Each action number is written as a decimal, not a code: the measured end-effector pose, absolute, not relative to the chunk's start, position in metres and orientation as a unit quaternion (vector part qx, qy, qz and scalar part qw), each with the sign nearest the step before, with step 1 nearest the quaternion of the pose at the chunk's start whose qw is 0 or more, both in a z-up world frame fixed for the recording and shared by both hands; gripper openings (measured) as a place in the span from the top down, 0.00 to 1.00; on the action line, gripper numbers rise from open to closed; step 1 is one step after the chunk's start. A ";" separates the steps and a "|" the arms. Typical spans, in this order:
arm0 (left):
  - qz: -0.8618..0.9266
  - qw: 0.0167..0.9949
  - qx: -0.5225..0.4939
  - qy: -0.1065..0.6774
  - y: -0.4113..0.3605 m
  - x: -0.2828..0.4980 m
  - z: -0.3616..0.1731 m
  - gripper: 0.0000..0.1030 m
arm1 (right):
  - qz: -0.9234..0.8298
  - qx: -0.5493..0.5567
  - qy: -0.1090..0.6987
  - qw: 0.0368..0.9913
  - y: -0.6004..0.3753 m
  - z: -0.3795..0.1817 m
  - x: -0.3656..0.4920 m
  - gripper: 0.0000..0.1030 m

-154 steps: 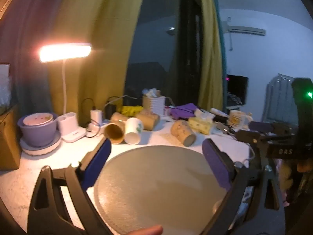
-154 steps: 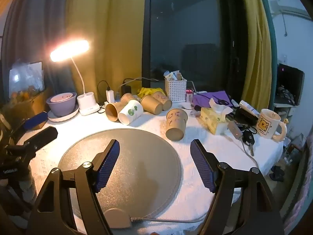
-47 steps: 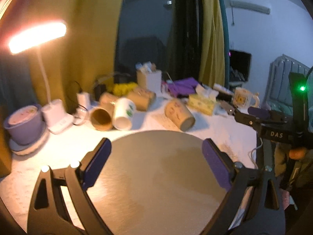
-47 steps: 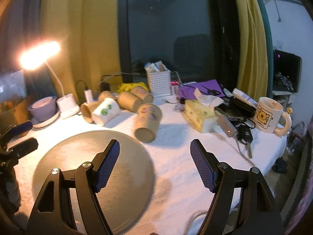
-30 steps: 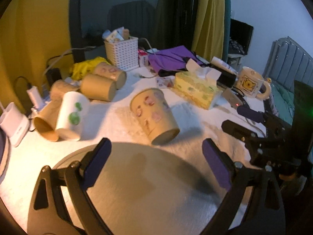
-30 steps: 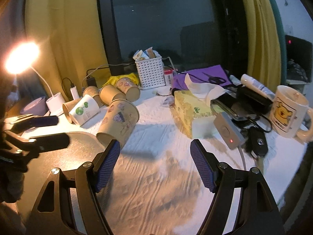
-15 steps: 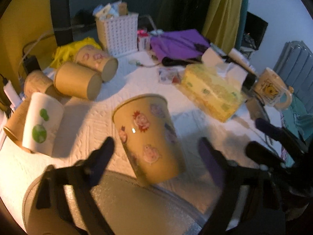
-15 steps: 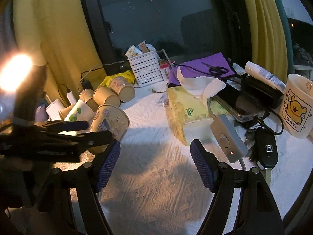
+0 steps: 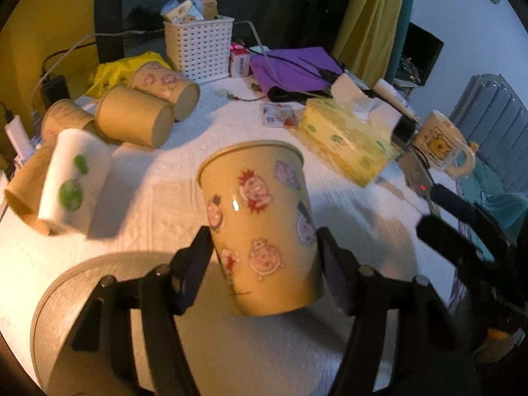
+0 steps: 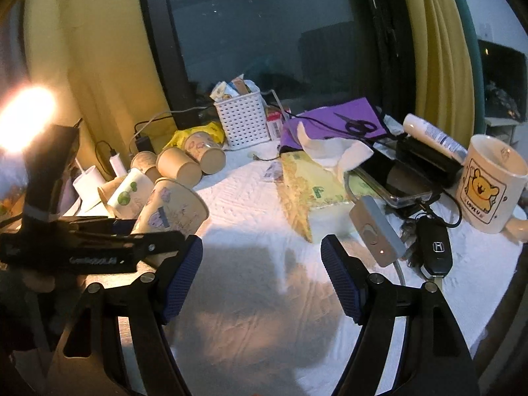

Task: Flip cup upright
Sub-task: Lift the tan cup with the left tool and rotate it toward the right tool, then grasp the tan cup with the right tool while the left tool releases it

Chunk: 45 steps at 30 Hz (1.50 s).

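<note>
A yellow paper cup with cartoon pig prints (image 9: 264, 224) lies tilted on the white table cloth, its rim pointing away from me, at the edge of a round grey mat (image 9: 99, 313). My left gripper (image 9: 264, 257) has its two blue pads against the cup's sides near the base. The same cup shows in the right wrist view (image 10: 171, 208), with the left gripper (image 10: 99, 241) around it. My right gripper (image 10: 260, 280) is open and empty over bare cloth to the cup's right.
Several other paper cups (image 9: 132, 118) lie on their sides at the back left. A white basket (image 9: 198, 49), purple cloth (image 9: 297, 66), tissue box (image 9: 346, 145), a bear mug (image 10: 488, 184), car key (image 10: 435, 254) and phone (image 10: 396, 178) crowd the right.
My left gripper has moved forward from over the mat and narrowed onto the pig cup. My right gripper has swung right, away from the mat.
</note>
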State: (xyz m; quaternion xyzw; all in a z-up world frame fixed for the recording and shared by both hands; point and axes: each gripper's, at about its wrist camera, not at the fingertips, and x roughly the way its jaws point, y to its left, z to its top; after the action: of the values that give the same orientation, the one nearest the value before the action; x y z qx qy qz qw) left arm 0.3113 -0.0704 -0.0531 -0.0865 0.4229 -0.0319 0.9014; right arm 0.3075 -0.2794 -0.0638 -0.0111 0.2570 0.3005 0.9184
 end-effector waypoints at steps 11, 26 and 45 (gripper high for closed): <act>-0.041 0.930 -0.071 0.359 -0.037 0.203 -0.031 0.37 | 0.347 -0.044 0.245 0.904 -0.225 -0.047 0.230 0.25; -0.066 0.973 -0.067 0.213 -0.012 0.077 -0.030 0.37 | 0.458 0.025 0.313 0.831 -0.165 -0.035 0.161 0.25; -0.085 0.987 0.024 0.133 -0.049 0.043 -0.017 0.37 | 0.498 0.067 0.349 0.791 -0.156 -0.029 0.150 0.24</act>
State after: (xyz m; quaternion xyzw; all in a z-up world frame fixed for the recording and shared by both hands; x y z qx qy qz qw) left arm 0.0432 -0.0490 -0.0172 0.0238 0.1331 -0.0852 0.9872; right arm 0.1504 -0.1558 -0.0288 0.0673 0.3492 0.4982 0.7908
